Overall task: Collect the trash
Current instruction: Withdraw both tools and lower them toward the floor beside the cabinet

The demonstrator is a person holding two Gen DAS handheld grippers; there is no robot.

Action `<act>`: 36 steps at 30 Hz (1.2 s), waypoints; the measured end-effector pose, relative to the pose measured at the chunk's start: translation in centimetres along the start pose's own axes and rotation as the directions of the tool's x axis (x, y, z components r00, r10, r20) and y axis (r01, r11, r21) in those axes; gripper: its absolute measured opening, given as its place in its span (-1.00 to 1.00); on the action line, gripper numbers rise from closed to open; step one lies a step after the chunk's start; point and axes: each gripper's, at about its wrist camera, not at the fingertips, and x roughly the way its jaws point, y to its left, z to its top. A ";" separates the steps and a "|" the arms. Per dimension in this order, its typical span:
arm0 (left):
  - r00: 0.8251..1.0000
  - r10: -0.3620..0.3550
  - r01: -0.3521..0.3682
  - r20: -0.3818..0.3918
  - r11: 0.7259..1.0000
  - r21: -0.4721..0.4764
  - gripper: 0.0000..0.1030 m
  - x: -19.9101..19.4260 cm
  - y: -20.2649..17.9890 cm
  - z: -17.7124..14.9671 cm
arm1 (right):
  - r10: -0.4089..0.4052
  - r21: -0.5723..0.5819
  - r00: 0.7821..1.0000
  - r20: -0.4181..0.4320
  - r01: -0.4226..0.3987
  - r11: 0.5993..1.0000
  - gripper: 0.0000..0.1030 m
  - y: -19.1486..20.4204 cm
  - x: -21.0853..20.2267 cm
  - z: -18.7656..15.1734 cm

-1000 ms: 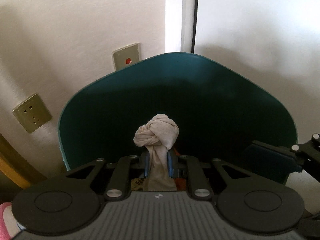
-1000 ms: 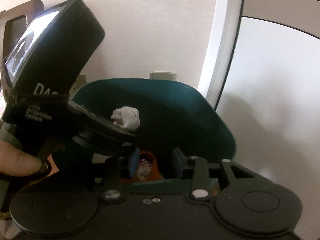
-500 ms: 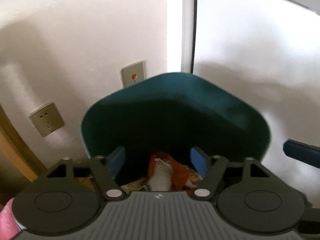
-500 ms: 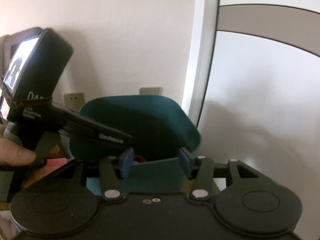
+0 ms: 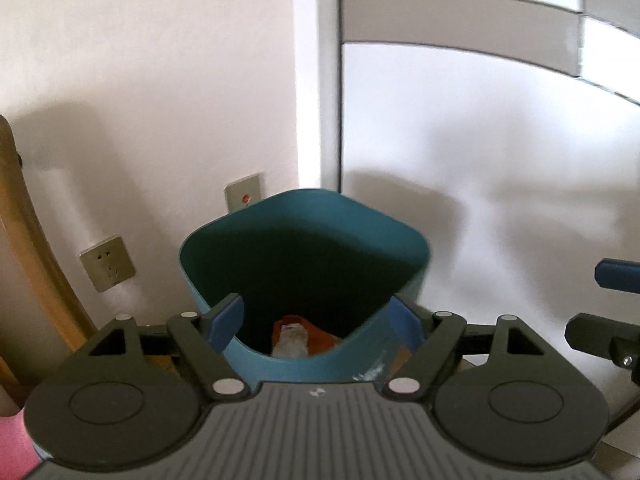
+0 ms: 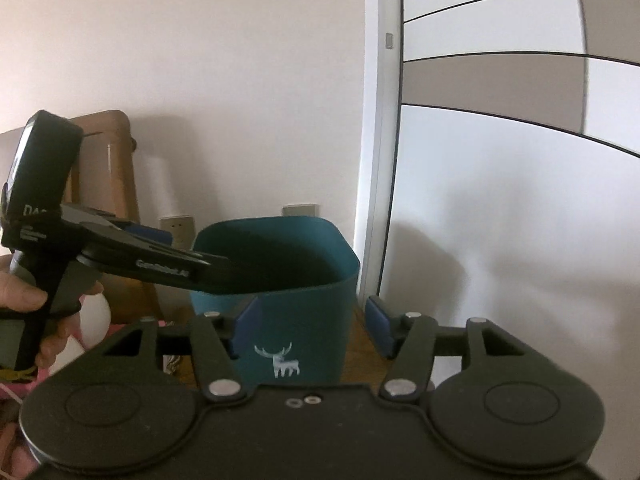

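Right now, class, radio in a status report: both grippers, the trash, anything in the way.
Left gripper open, empty, jaws just opened. Right gripper open, empty, jaws just opened. Trash lies inside the teal bin. Nothing blocking the bin mouth.

The left gripper (image 5: 316,322) has just been opening, and its blue pads (image 5: 226,317) stand wide apart with nothing between them. Past them is a dark green bin (image 5: 404,240) by the white wall. Deep inside lie an orange wrapper (image 5: 320,334) and a pale bundle (image 5: 290,344). Two wall plates (image 5: 107,263) sit to the left.
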 end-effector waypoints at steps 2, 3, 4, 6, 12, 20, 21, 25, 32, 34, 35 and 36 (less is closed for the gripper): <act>1.000 -0.006 0.006 0.013 1.000 0.014 0.59 -1.0 -0.7 -0.8 | 0.004 0.007 1.000 0.001 -0.004 1.000 0.14 -0.4 -1.1 -1.0; 1.000 -0.019 0.018 0.021 1.000 0.021 0.59 -1.4 -1.1 -1.2 | 0.007 0.010 1.000 -0.002 -0.007 1.000 0.14 -0.7 -1.6 -1.5; 0.999 -0.029 0.028 0.029 0.999 0.027 0.59 -1.9 -1.5 -1.6 | 0.005 0.014 1.000 -0.005 -0.004 1.000 0.14 -1.1 -1.9 -2.0; 0.998 -0.045 0.043 0.047 0.999 0.027 0.60 -2.8 -2.2 -2.6 | 0.004 0.026 1.000 -0.009 -0.004 1.000 0.15 -1.8 -2.7 -3.1; 0.990 -0.114 0.110 0.088 0.993 0.043 0.60 -3.2 -4.3 -5.8 | -0.020 0.059 0.999 -0.043 0.022 0.998 0.17 -4.5 -3.8 -7.2; 0.972 -0.219 0.216 0.087 0.976 0.040 0.99 0.7 -7.6 -11.4 | -0.037 0.117 0.991 -0.130 0.053 0.992 0.18 -7.9 -2.2 -13.6; 0.968 -0.238 0.236 0.077 0.971 0.034 0.99 1.5 -7.9 -12.1 | -0.037 0.131 0.989 -0.144 0.056 0.990 0.18 -8.4 -1.9 -14.8; 0.960 -0.279 0.279 0.003 0.960 -0.017 0.99 6.1 -9.4 -15.7 | -0.051 0.161 0.977 -0.209 0.086 0.983 0.18 -9.9 0.0 -19.3; 0.955 -0.270 0.264 -0.126 0.963 -0.063 0.99 14.4 -12.4 -21.4 | -0.057 0.221 0.941 -0.334 0.137 0.966 0.18 -13.0 5.4 -26.7; 0.951 -0.263 0.257 -0.165 0.965 -0.062 0.99 16.9 -13.2 -23.0 | -0.049 0.243 0.928 -0.370 0.148 0.959 0.18 -13.8 7.1 -28.6; 0.951 -0.253 0.245 -0.179 0.967 -0.064 0.99 18.0 -13.5 -23.7 | -0.043 0.255 0.920 -0.388 0.152 0.955 0.19 -14.3 8.0 -29.6; 0.950 -0.242 0.233 -0.199 0.970 -0.065 0.99 19.3 -13.9 -24.4 | -0.036 0.266 0.912 -0.409 0.157 0.951 0.19 -14.8 9.0 -30.7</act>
